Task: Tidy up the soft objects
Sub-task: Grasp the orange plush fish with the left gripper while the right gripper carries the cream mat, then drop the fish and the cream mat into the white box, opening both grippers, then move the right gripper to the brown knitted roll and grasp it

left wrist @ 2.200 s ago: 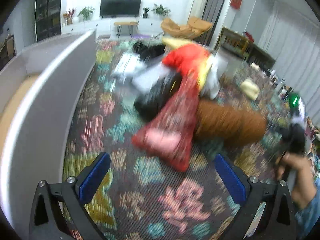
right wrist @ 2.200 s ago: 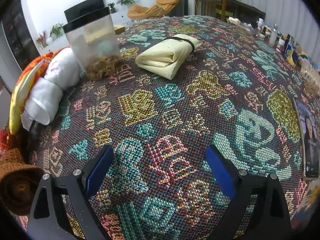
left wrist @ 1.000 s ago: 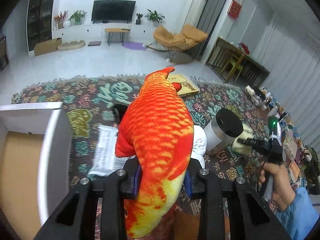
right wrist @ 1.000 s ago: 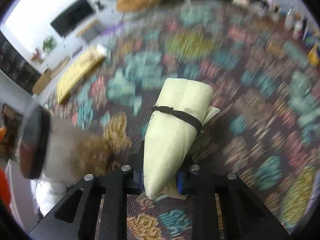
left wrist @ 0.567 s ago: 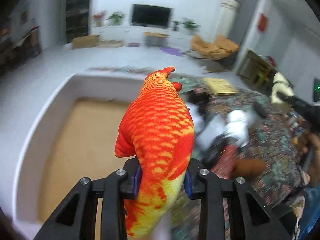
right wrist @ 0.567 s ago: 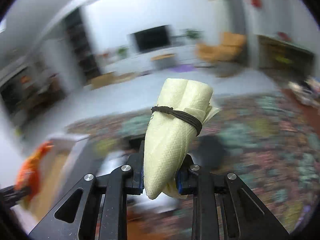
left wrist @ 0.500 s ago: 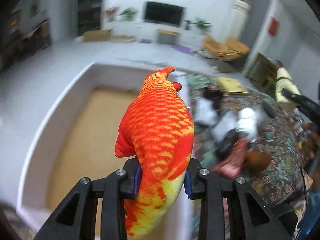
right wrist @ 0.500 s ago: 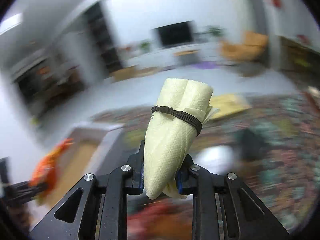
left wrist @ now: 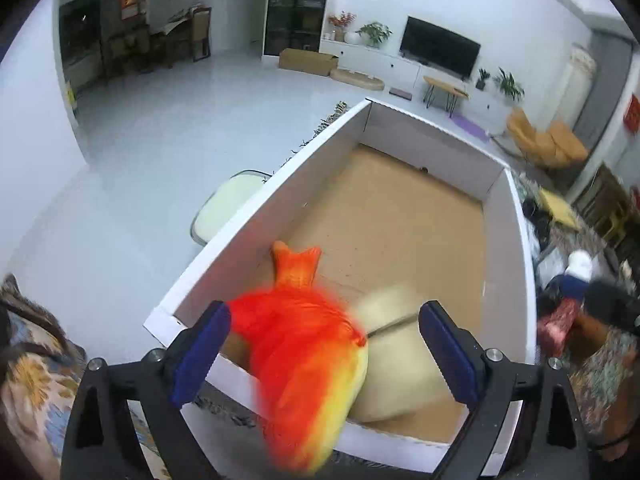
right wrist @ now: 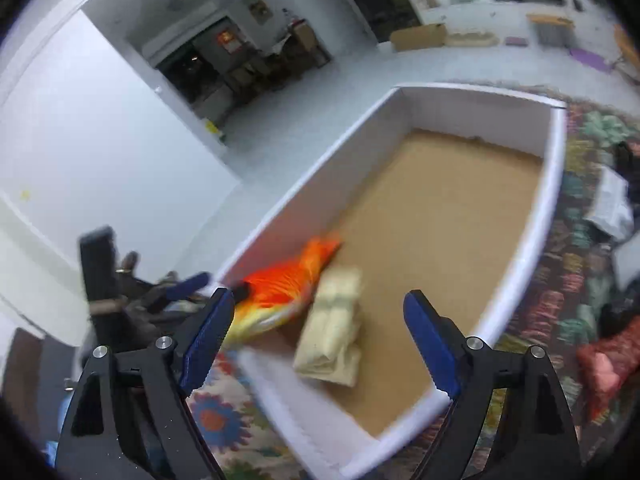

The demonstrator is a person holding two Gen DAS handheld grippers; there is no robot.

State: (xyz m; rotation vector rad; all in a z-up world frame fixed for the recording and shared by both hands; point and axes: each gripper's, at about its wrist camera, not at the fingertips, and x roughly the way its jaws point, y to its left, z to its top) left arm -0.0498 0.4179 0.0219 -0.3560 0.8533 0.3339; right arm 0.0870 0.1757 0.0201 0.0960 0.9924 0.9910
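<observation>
1. Left wrist view, nearest first: the left gripper (left wrist: 322, 344) now stands spread wide with nothing between its blue pads; half a second ago it was clamped on the orange fish plush (left wrist: 308, 364), which is blurred, draped over the near wall of the white box (left wrist: 280, 200) with its tail inside.
2. Right wrist view: the right gripper (right wrist: 318, 330) is likewise spread and empty. The cream cloth roll (right wrist: 332, 340) it was pinching a moment ago lies on the brown floor of the box, near the close corner, touching the fish's side.
3. Both items have been let go at almost the same instant, so two soft objects look delivered; whether the fish settles fully inside cannot be told from the blur.
4. Farther right, on the patterned cloth (right wrist: 560, 280), a red mesh bundle (right wrist: 608, 356), white and dark items remain outside the box, so by my reading more trips are needed.
</observation>
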